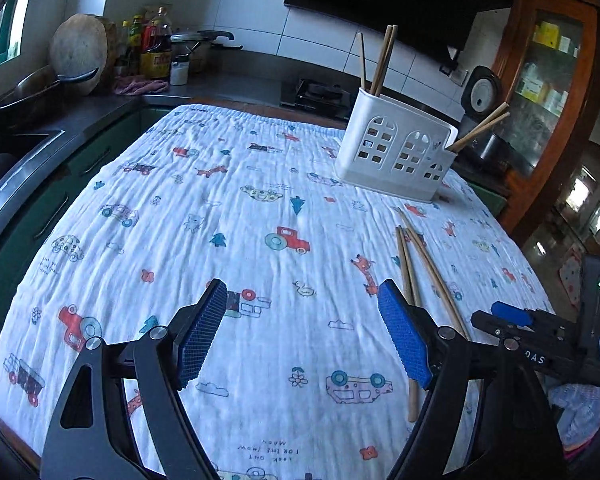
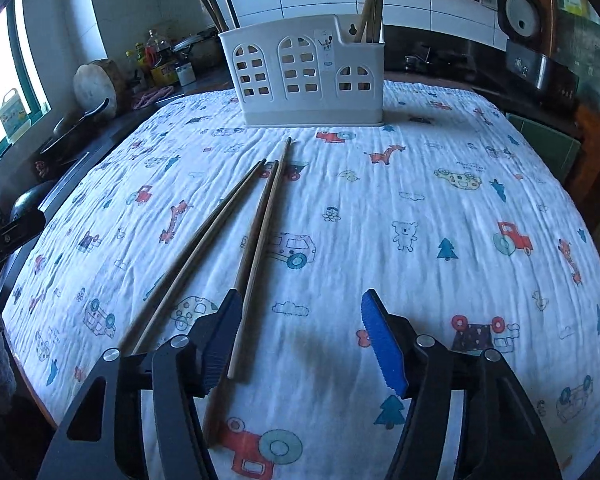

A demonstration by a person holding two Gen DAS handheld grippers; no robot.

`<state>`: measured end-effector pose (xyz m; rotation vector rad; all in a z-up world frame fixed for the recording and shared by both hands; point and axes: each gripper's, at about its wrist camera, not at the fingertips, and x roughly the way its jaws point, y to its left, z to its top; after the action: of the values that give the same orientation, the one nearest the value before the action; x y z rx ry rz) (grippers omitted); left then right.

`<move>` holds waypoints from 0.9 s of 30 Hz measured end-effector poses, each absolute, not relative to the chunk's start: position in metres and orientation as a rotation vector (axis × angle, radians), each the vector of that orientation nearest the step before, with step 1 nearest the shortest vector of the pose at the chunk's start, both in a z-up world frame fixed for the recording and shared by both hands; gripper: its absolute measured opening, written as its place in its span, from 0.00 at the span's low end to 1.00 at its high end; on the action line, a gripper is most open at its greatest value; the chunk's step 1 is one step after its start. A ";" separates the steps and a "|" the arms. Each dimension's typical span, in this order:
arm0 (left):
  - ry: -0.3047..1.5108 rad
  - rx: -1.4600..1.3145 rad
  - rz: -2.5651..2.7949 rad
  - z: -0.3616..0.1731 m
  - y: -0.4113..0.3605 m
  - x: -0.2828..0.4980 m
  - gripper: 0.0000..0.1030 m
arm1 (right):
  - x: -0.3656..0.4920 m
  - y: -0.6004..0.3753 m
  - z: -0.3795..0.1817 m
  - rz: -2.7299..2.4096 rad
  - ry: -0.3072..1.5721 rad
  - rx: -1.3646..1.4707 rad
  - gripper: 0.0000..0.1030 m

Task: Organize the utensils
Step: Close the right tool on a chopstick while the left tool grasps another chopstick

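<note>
Four loose wooden chopsticks (image 2: 256, 240) lie on the white vehicle-print cloth (image 2: 420, 208), short of the white slotted plastic utensil holder (image 2: 300, 76), which already holds upright chopsticks (image 2: 370, 0). Right gripper (image 2: 302, 338): jaws partly apart, gripping nothing, two chopsticks beside its left pad. Left gripper (image 1: 300, 332): jaws wide, empty.

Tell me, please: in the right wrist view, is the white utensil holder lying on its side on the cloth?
No, the white utensil holder stands upright on the printed cloth, with chopsticks sticking up out of it.
</note>
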<state>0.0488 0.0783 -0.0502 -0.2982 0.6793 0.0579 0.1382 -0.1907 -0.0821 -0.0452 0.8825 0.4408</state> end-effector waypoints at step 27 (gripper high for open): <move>0.731 -0.270 -0.008 -0.070 0.057 0.043 0.75 | 0.134 -0.166 -0.094 0.396 0.864 -0.188 0.10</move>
<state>0.0433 0.0567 -0.0698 -0.2699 0.7309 -0.0076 0.1338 -0.1656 -0.0945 -0.1878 0.8642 0.3957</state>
